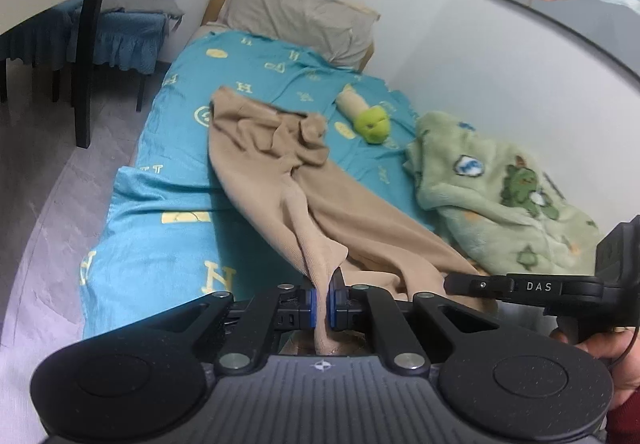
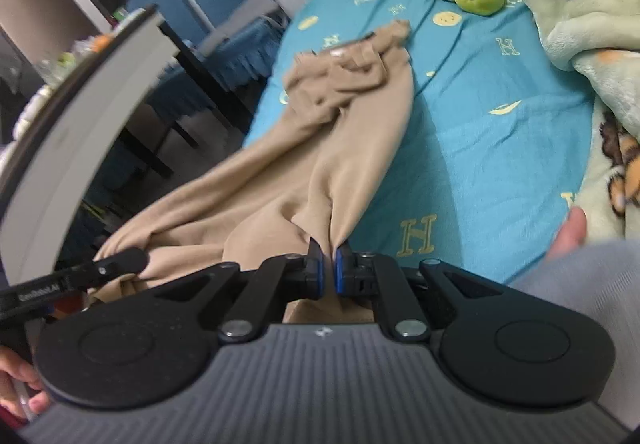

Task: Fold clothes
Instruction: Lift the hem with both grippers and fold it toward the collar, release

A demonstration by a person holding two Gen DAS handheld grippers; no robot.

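A beige garment (image 1: 280, 163) lies stretched along a bed with a turquoise sheet (image 1: 168, 228), its far end bunched up. My left gripper (image 1: 323, 286) is shut on a near edge of the beige cloth, which runs up between its blue pads. In the right wrist view the same beige garment (image 2: 352, 123) reaches toward me, and my right gripper (image 2: 329, 256) is shut on another near edge of it. Both pinched edges are lifted off the sheet. The right gripper's side arm (image 1: 520, 288) shows at the right of the left wrist view, the left one's (image 2: 80, 272) at the left of the right wrist view.
A green fleece blanket (image 1: 500, 195) lies by the wall, a green and beige plush toy (image 1: 368, 119) beyond the garment, a grey pillow (image 1: 300, 11) at the bed's head. Blue-covered chairs (image 2: 216, 15) and a dark-legged table (image 2: 80, 115) stand beside the bed. A grey-clad knee (image 2: 580, 284) is near.
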